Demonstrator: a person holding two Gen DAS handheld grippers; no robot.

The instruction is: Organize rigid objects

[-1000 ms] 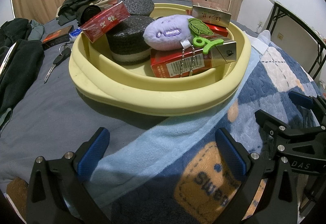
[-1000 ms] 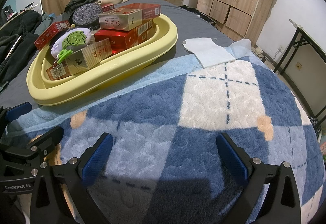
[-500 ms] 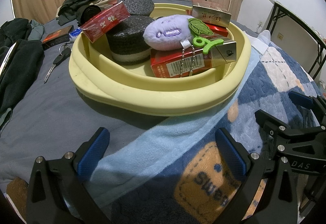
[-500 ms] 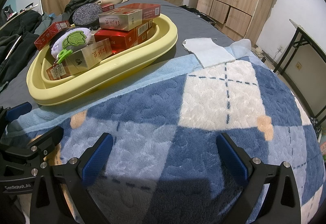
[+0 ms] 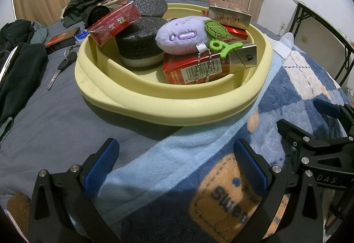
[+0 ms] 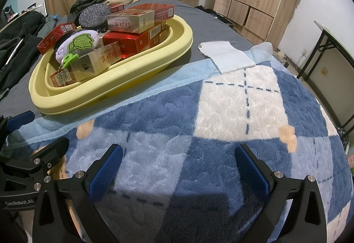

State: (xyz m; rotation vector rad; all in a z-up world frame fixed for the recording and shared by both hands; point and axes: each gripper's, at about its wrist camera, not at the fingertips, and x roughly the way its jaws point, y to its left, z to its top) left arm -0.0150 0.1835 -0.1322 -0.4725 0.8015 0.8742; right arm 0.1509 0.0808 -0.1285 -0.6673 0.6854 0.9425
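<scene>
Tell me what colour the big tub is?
Pale yellow tub, clearest in the left wrist view.

Left claw (image 5: 177, 163) and right claw (image 6: 179, 165): black angular frames, silver screws, textured blue pads (image 6: 106, 173) on the fingers. White lettering "GenRobot.AI" marks the left claw's body.

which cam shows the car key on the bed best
The left wrist view. The car key lies in plain sight on the grey sheet just left of the yellow basin, blade toward the camera. In the right wrist view that spot falls behind the basin's far side and the key does not show.
</scene>
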